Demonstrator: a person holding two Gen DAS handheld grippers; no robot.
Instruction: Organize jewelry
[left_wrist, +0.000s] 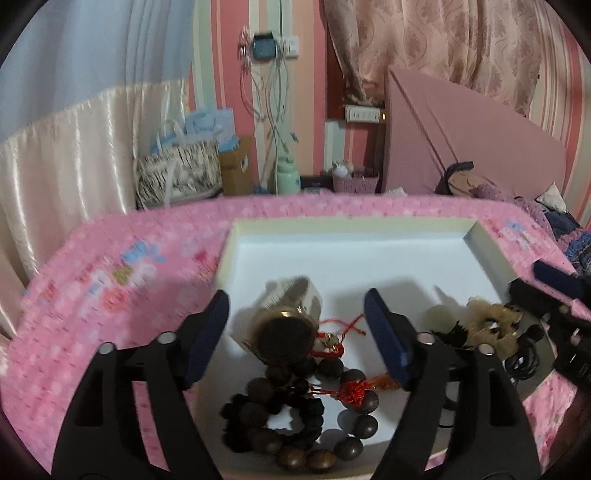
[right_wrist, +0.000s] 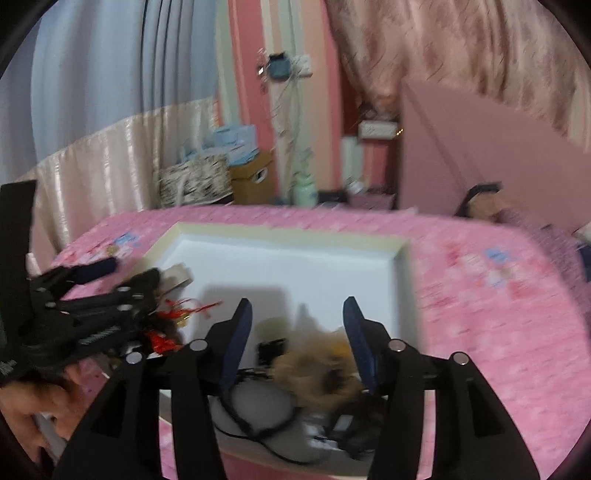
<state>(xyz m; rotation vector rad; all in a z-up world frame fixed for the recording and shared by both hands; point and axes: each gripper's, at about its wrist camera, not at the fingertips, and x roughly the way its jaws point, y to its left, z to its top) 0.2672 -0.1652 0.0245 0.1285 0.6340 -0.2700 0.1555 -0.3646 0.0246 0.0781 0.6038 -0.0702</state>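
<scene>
A shallow white tray (left_wrist: 369, 254) lies on a pink table. In it sit a bracelet of dark wooden beads (left_wrist: 295, 413) with red knotted cord (left_wrist: 351, 393), a round gold-rimmed case with a dark lid (left_wrist: 284, 339), and an amber carved pendant on black cord (left_wrist: 491, 325). My left gripper (left_wrist: 295, 332) is open above the case and beads. My right gripper (right_wrist: 297, 336) is open above the amber pendant (right_wrist: 317, 369) and its black cord (right_wrist: 258, 428). The left gripper also shows at the left of the right wrist view (right_wrist: 92, 295).
The pink patterned tablecloth (left_wrist: 129, 295) surrounds the tray. Behind the table are bags, a cardboard box (left_wrist: 236, 166), a green bottle (left_wrist: 288, 177), a pink basket and a leaning pink board (left_wrist: 461, 140). Curtains hang at the left and back.
</scene>
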